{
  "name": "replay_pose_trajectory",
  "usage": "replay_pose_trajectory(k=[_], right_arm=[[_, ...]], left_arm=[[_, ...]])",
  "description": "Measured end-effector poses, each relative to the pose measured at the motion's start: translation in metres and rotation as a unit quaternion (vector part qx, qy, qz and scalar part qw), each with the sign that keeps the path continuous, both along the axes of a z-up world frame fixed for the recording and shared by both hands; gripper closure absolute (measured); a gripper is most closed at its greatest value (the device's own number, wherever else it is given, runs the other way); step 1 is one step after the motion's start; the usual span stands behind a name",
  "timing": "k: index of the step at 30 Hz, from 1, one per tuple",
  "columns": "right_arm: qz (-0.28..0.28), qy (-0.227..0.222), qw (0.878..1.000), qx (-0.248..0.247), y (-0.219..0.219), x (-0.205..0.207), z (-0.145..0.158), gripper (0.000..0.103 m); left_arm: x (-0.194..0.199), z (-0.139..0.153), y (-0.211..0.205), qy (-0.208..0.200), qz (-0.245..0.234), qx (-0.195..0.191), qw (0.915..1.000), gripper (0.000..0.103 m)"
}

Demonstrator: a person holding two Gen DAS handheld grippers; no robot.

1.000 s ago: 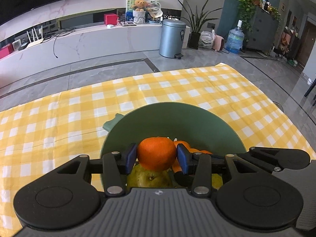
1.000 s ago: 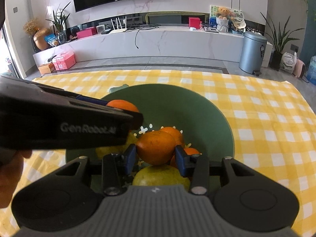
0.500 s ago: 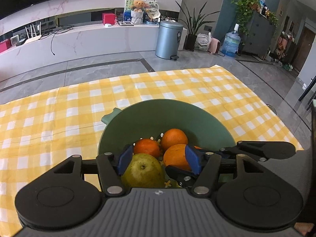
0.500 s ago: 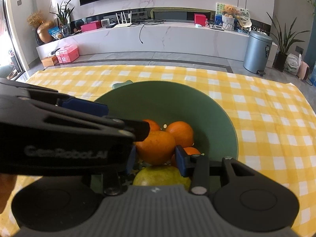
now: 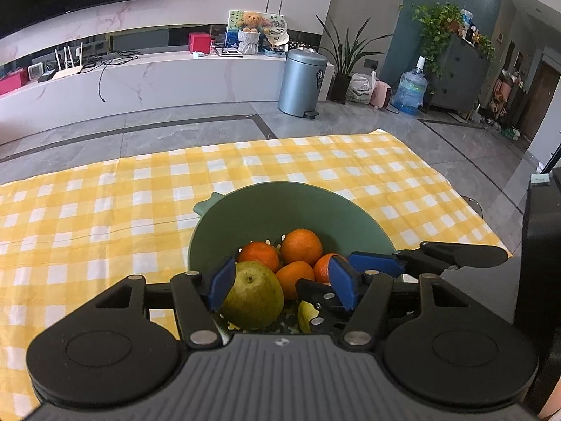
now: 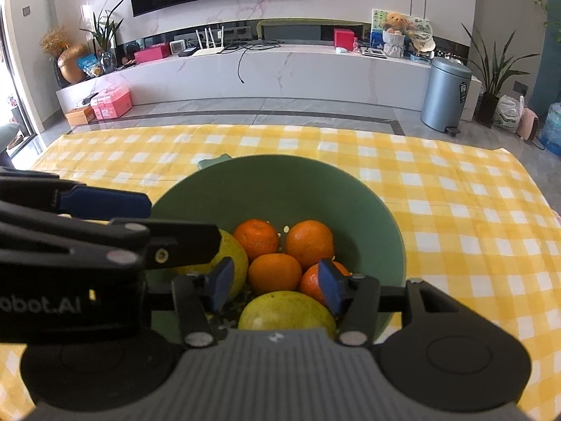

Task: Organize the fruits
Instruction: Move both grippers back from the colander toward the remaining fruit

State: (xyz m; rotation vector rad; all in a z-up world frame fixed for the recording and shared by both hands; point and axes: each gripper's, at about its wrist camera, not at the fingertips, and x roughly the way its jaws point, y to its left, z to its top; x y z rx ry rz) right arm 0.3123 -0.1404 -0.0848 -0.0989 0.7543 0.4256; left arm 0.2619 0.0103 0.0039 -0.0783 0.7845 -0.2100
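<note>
Both claws are hovering over a green colander [image 6: 368, 189] at lower centre of each wrist view, on a yellow checked tablecloth [image 6: 455, 182]. The left gripper [image 5: 280, 282] and right gripper [image 6: 273, 282] are standing apart, holding nothing. Inside are lying 4 oranges [image 6: 275, 273] and 2 pears [image 5: 252, 293]. Judging by this, the depositing step is wrapping up; next is likely withdrawing and looking for remaining fruit.
</note>
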Motion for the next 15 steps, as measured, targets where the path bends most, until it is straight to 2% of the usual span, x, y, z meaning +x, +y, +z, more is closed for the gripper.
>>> replay_pose_trajectory(k=[6, 11, 15], right_arm=[[-0.013, -0.005, 1.000, 0.004, -0.008, -0.023, 0.016, 0.044], [-0.028, -0.020, 0.999, 0.017, -0.020, -0.057, 0.024, 0.043], [-0.060, -0.033, 0.997, 0.027, -0.031, -0.087, 0.021, 0.043]], left_arm=[[-0.021, 0.013, -0.002, -0.008, -0.002, 0.013, 0.9999, 0.031], [-0.045, 0.019, -0.003, -0.009, -0.003, 0.041, 0.9991, 0.031], [-0.065, 0.018, 0.002, 0.001, -0.008, 0.040, 0.9992, 0.031]])
